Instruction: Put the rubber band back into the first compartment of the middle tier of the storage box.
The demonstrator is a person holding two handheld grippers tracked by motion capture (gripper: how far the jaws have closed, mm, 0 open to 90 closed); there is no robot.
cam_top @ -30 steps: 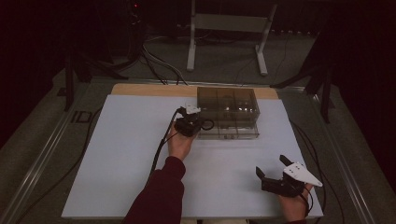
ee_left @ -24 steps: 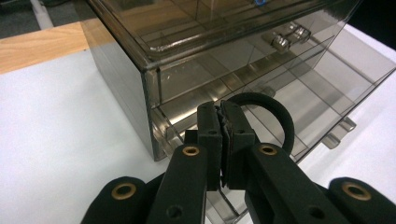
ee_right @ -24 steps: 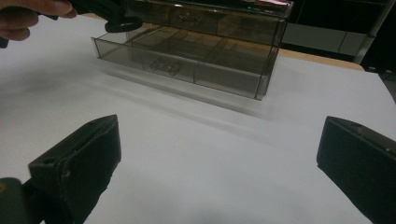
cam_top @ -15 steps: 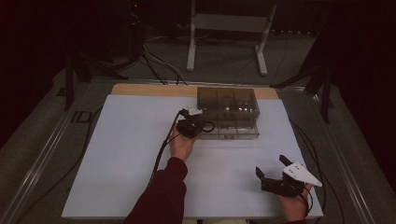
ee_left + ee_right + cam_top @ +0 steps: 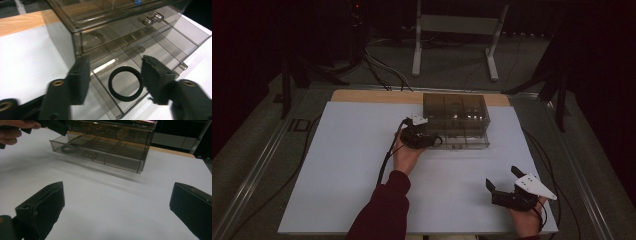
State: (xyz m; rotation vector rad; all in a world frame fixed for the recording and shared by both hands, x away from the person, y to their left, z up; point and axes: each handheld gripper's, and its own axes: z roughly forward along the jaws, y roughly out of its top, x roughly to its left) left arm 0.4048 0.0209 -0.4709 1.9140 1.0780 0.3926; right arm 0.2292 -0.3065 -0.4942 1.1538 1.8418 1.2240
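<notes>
A smoky clear drawer box (image 5: 455, 112) stands at the back of the white table, its bottom drawer (image 5: 155, 50) pulled out. A black ring (image 5: 124, 83) lies flat in the drawer's left end compartment, also visible as the ring (image 5: 67, 148) from the other side. My left gripper (image 5: 433, 141) hovers over that compartment. Its jaws are open in the left gripper view (image 5: 115, 75), with the ring below and between them, untouched. My right gripper (image 5: 504, 184) rests near the table's front right, wide open and holding nothing (image 5: 117, 202).
Dividers split the drawer into several compartments; small metal parts (image 5: 151, 19) lie in a far one. A wooden strip (image 5: 372, 96) runs along the table's back edge. Cables (image 5: 387, 155) trail across the table and floor. A white stand (image 5: 454, 30) is behind the table.
The left gripper has shifted only slightly at the drawer's left front corner. The right gripper has stayed where it was.
</notes>
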